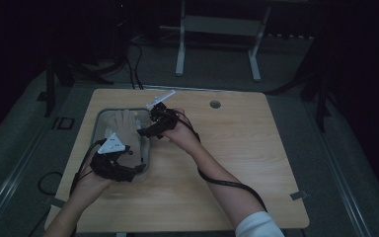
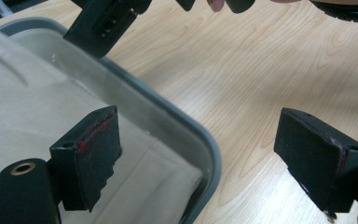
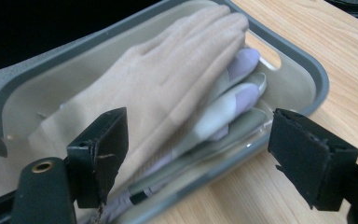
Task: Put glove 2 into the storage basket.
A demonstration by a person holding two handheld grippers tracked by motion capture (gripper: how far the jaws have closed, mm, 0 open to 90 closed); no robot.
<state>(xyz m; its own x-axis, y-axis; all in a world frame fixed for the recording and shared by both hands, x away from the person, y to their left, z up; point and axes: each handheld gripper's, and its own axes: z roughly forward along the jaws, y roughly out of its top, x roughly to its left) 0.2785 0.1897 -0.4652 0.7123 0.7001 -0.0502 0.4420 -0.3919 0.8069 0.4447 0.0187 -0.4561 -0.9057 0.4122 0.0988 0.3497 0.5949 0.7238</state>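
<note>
Two gloves (image 3: 168,88) (lower one half-hidden) in tray (image 3: 319,79).

- The high view is looking forward and down from above the person's side, taking in the whole wooden table (image 1: 227,163) from well back.
- The left gripper view is riding low and close, looking along its own jaws across the grey tray (image 2: 186,128), over its rim and onto the tabletop.
- The right gripper view is hovering just as near, facing into that tray (image 3: 307,65) over the beige glove (image 3: 168,74).
- All three are sharing the tray (image 1: 98,118).
</note>
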